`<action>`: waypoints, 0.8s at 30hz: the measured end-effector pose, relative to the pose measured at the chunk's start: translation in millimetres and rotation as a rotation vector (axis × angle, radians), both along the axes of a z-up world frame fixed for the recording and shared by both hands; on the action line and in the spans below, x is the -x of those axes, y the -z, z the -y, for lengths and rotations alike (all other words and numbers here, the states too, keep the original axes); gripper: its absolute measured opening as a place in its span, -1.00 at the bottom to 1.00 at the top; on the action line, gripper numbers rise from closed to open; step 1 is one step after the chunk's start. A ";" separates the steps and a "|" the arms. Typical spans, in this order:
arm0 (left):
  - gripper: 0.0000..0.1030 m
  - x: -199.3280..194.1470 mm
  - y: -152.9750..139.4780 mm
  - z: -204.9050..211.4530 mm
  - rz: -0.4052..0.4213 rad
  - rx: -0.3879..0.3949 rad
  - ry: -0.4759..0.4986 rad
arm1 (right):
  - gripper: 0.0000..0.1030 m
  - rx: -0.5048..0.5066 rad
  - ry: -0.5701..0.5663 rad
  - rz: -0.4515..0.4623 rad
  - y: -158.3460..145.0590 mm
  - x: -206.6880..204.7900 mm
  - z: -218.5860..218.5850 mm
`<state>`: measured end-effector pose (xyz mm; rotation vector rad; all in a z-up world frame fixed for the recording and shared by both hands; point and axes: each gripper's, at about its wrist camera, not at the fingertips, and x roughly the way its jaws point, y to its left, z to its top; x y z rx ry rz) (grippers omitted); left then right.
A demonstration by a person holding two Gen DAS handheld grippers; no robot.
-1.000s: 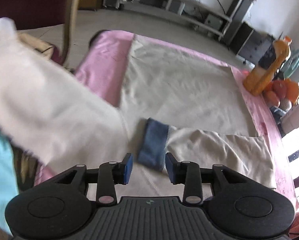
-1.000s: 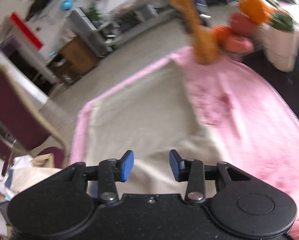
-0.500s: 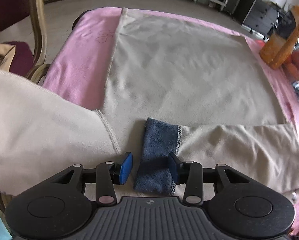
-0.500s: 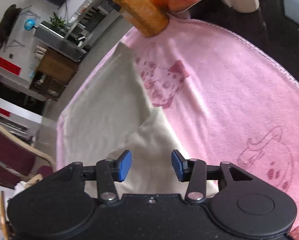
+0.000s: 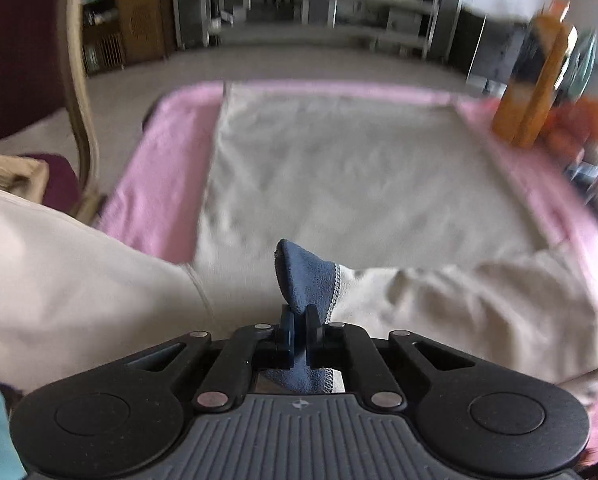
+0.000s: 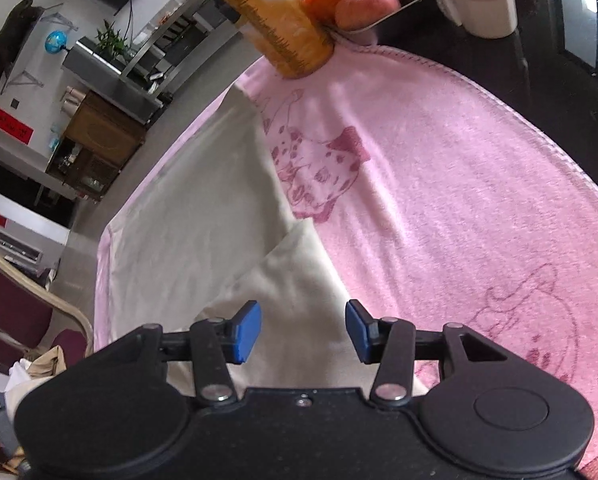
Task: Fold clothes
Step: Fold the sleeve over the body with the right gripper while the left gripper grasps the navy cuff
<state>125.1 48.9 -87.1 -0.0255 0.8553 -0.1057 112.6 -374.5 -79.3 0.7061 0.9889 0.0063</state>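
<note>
The left gripper (image 5: 298, 330) has just clamped its jaws on the cream garment's blue knit cuff (image 5: 305, 280); the right gripper (image 6: 303, 330), jaws half open and empty, should pinch the cream sleeve (image 6: 295, 280) squarely.

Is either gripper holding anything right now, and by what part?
The left gripper is clamped on the blue cuff of the beige garment's sleeve. The right gripper is open over the cloth, holding nothing.
</note>
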 end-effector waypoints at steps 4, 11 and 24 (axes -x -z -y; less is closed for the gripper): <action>-0.91 33.8 -27.9 -7.0 0.090 0.034 -0.015 | -0.11 0.004 0.015 0.019 -1.7 5.8 5.2; -0.91 32.0 -17.3 -21.6 0.045 0.013 -0.074 | -0.11 0.015 0.006 0.017 0.4 5.0 1.9; -0.81 4.3 40.2 -10.0 -0.150 -0.176 -0.119 | -0.97 0.435 -0.261 -0.170 24.6 -3.5 -57.1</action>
